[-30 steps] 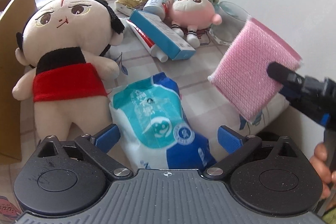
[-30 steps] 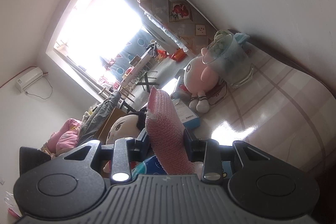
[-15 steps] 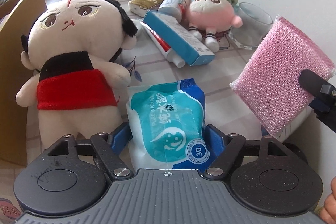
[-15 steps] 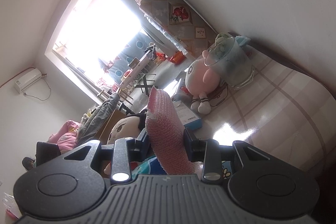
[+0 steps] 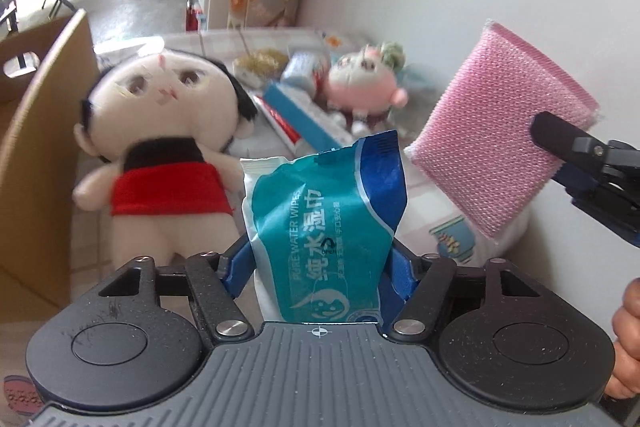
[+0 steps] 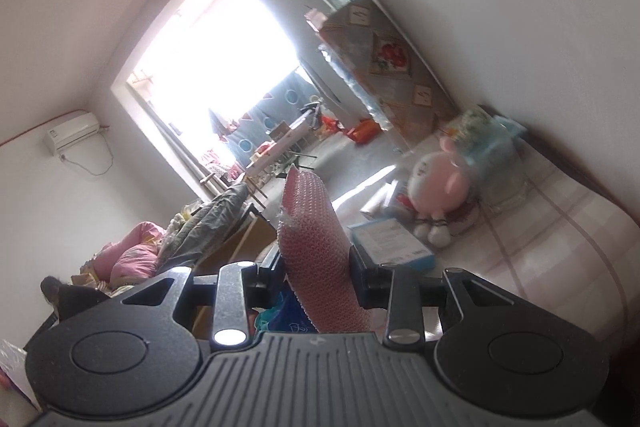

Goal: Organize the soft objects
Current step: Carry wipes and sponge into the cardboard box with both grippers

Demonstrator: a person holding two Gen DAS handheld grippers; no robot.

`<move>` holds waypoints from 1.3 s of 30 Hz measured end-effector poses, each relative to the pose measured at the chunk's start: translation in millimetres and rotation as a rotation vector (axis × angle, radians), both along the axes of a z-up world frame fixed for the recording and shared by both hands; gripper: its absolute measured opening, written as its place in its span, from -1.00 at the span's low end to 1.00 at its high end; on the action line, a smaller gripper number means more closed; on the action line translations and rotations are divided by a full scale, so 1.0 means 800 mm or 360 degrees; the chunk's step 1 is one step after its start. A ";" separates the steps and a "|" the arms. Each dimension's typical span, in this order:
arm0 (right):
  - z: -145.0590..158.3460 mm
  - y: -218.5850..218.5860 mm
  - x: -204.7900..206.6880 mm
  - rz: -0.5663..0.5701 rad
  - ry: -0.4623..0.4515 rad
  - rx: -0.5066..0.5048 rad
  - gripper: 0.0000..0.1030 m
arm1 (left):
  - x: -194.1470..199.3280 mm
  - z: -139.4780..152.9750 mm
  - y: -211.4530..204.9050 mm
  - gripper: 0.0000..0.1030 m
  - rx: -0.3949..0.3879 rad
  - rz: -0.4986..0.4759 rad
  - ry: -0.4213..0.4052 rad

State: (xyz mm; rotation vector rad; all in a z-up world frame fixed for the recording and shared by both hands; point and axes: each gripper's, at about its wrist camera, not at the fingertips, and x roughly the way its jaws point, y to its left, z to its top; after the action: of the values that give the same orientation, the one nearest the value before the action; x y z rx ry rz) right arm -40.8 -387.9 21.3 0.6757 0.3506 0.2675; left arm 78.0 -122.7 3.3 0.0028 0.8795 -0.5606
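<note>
A blue-and-white pack of wet wipes (image 5: 324, 211) stands up between the blue fingers of my left gripper (image 5: 320, 255). The jaws are closing and the pads press its sides, holding it off the table. A pink scrub sponge (image 5: 500, 147) hangs at the right, with my right gripper (image 5: 560, 155) shut on its edge. In the right wrist view the sponge (image 6: 316, 247) stands edge-on between the right gripper's (image 6: 316, 275) fingers. A large doll in red and black (image 5: 168, 147) lies on the table at the left. A small pink plush (image 5: 360, 87) sits farther back.
A cardboard box (image 5: 36, 147) stands along the left edge of the checked table (image 5: 440, 203). A blue toothpaste box (image 5: 304, 115) and small packets lie behind the pack. A glass jar (image 6: 492, 155) stands by the wall. A hand (image 5: 628, 339) shows at the right edge.
The left gripper closed around the wipes pack and lifted it off the table, tipping it upright. The right gripper rose with the sponge still in it.
</note>
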 end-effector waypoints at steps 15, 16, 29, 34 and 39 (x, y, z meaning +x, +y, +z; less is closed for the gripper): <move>0.141 0.152 0.062 0.0471 -0.0371 -0.0183 -0.28 | -0.034 0.126 0.171 0.28 -0.0200 0.0358 -0.0376; 0.148 0.167 0.075 0.0523 -0.0380 -0.0177 -0.28 | -0.031 0.132 0.183 0.28 -0.0191 0.0402 -0.0393; 0.139 0.365 0.323 0.0856 0.0179 -0.0226 -0.29 | 0.142 0.127 0.320 0.28 0.0176 0.0871 -0.0295; 0.087 0.415 0.401 0.0855 0.0482 -0.0273 -0.29 | 0.222 0.087 0.344 0.28 0.0260 0.0840 -0.0087; 0.047 0.436 0.457 0.0864 0.0703 -0.0263 -0.29 | 0.273 0.055 0.348 0.28 0.0389 0.0832 0.0052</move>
State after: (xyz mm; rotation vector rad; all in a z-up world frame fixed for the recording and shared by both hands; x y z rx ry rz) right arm 324.5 -38.9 59.0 0.4611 0.9733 0.5999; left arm 296.7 155.4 47.6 -0.0144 0.9317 0.0362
